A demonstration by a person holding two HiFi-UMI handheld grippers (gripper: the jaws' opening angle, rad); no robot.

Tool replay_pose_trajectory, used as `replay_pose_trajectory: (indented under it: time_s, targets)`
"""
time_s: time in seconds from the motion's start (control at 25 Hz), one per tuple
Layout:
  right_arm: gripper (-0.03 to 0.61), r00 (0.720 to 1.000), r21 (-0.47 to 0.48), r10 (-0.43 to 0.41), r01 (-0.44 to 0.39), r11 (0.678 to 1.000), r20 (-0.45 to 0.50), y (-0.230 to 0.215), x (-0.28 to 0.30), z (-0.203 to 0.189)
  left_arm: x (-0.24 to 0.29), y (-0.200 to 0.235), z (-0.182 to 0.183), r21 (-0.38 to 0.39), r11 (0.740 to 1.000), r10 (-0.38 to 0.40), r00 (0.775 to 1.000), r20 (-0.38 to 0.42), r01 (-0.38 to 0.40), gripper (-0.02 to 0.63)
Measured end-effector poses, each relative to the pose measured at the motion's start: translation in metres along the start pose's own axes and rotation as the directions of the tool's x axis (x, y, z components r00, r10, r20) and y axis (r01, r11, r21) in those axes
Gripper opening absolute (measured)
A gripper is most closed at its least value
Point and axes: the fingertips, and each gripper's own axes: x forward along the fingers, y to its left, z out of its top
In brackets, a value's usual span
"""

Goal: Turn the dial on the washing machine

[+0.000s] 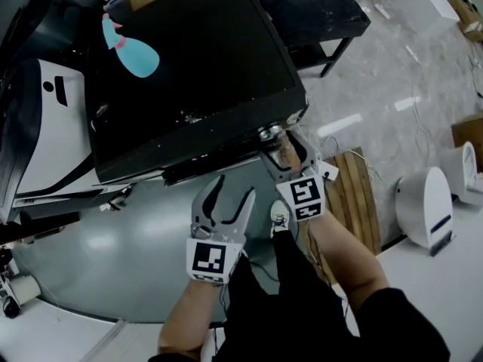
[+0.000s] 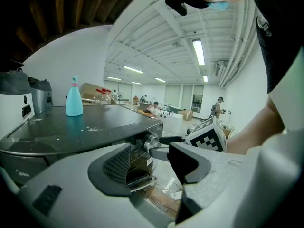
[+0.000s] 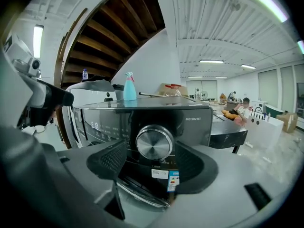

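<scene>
Far left on the head view, a blue spray bottle [image 1: 130, 50] is standing upright at the back corner of the washing machine [image 1: 189, 74], on its dark top.

Moving right, your left gripper [image 1: 234, 191] hangs just in front of the machine's front edge, a bit below it. Your forearm comes straight up from the bottom of the frame and the marker cube faces you. It's slack, with the jaws spread wide and only air between them. It isn't touching the machine.

Next over is your right gripper [image 1: 287, 148], reaching in at the machine's front right corner. That forearm angles in from the lower right, bare below a black sleeve, with the wrist tipped toward the panel. The silver dial [image 3: 154, 143] sits on the right end of the dark control panel, just above a small energy sticker [image 3: 173, 180]. In the right gripper view it's dead centre between the two jaws. The jaws are spread, one on each side of the dial. You can see a sliver of gap on the left side, so it's bracketed, not clamped.

Off to the right, a slatted wooden board [image 1: 355, 194] lies on the floor.
</scene>
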Motion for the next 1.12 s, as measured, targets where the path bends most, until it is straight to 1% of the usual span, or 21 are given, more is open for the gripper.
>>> replay_pose_trajectory:
  time_s: [0.28,0.6,0.72,0.96,1.12]
  targets:
    - [0.31,1.0,0.02,-0.014,0.014,1.0,-0.008,-0.002,0.013,-0.007,0.013,0.006,-0.008,-0.003,1.0,-0.01,1.0,-0.01,0.01,0.239]
    - [0.273,0.999,0.023,-0.038,0.038,0.999,-0.004,-0.006,0.022,-0.011,0.022,0.015,-0.015,-0.015,1.0,-0.019,1.0,-0.017,0.019,0.239]
    - [0.273,0.999,0.035,-0.042,0.042,0.999,-0.001,-0.006,0.023,-0.011,0.023,0.018,-0.018,-0.017,1.0,-0.021,1.0,-0.023,0.021,0.239]
    - [0.273,0.999,0.079,-0.053,0.052,0.995,0.005,-0.007,0.023,-0.012,0.025,0.019,-0.021,-0.019,0.999,-0.03,0.999,-0.028,0.029,0.239]
    - [0.273,0.999,0.135,-0.036,0.035,0.99,0.007,-0.007,0.024,-0.014,0.026,0.02,-0.024,-0.018,0.999,-0.035,0.999,-0.033,0.034,0.239]
